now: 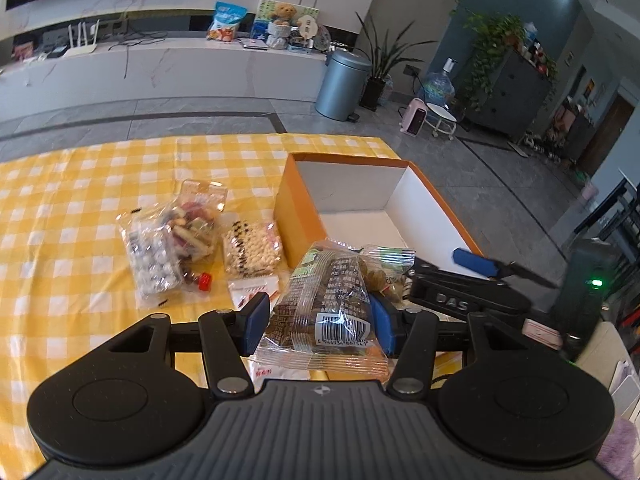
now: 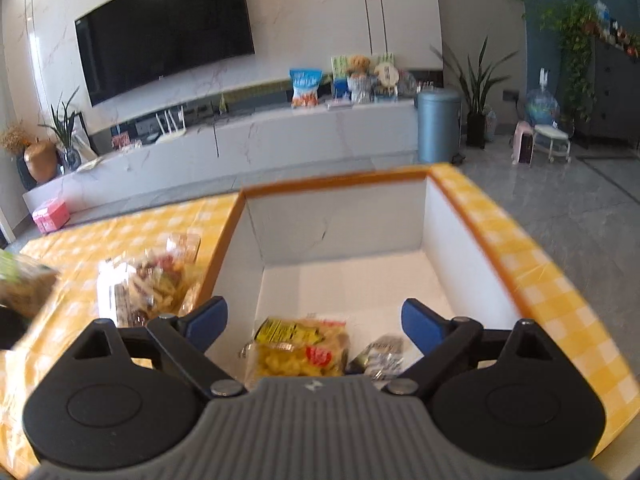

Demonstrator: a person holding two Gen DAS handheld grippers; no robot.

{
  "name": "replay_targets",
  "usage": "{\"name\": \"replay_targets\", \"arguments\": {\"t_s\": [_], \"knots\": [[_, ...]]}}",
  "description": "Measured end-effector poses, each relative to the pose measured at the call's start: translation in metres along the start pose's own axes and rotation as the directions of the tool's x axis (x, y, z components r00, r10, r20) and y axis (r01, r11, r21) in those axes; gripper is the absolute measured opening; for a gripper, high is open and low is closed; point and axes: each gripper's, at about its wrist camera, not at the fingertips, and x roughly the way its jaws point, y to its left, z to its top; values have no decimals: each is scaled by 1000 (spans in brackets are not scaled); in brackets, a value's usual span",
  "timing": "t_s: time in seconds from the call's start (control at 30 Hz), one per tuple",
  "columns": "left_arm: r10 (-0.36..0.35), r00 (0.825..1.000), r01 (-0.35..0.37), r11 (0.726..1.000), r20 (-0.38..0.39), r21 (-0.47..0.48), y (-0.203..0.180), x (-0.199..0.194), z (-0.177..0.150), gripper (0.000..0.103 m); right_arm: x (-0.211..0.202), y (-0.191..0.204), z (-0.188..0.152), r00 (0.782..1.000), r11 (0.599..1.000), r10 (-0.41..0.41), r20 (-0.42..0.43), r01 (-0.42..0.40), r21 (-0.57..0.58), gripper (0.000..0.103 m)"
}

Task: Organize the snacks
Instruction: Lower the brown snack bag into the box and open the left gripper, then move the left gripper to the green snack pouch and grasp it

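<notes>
Clamped between the blue pads of the left tool is a clear packet of brown snacks, barcode toward the camera, held above the desk's yellow checked cloth just beside the near corner of the orange box. Over the box itself, the right tool has its pads spread wide with nothing between them, and directly below it a yellow snack packet lies on the white floor of the box, with a smaller dark-and-silver packet next to it. So the sorting looks partly done: two packets appear to be in the box and a third is gripped and close to it. Out on the cloth several things wait: a clear bag of silver-wrapped sweets, a bag of mixed coloured candy overlapping it, a bag of pale nuts or beans nearest the box wall, and a small white sachet just in front of that; a piece of white wrapper also peeks out under the left tool, though what it is cannot be told. By my judgement roughly a third to a half of the job is finished, and most of the box is free for the rest.
</notes>
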Motion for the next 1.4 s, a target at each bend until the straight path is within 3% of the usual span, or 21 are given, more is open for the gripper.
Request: {"name": "replay_targets", "arguments": {"t_s": [0.27, 0.4, 0.6, 0.73, 0.9, 1.0, 1.1, 1.2, 1.4], "knots": [[-77, 997, 76, 995, 12, 62, -32, 31, 22, 60, -35, -26, 14, 992, 996, -86, 92, 85, 11, 92], [-87, 996, 88, 992, -14, 85, -50, 52, 30, 51, -50, -52, 16, 983, 989, -134, 125, 126, 74, 92], [-94, 995, 96, 992, -30, 82, -52, 67, 29, 52, -53, -85, 16, 979, 971, -168, 114, 145, 189, 92], [-72, 997, 74, 994, -33, 86, -41, 60, 24, 56, -47, -85, 16, 983, 971, -150, 103, 128, 200, 92], [23, 998, -9, 973, -58, 229, -20, 43, -3, 84, -42, -72, 13, 988, 983, -124, 90, 110, 149, 92], [152, 986, -123, 941, -69, 315, -10, 43, -26, 89, -38, -66, 12, 991, 986, -107, 78, 96, 137, 92], [258, 955, -197, 918, -144, 344, 3, 57, -45, 89, -35, -65, 11, 993, 987, -98, 64, 89, 134, 92], [284, 938, -209, 920, -197, 331, 16, 72, -58, 89, -34, -62, 10, 994, 988, -96, 58, 88, 128, 92], [337, 914, -231, 891, -228, 392, 27, 96, -74, 91, -33, -61, 10, 994, 988, -98, 48, 92, 122, 92]]}}
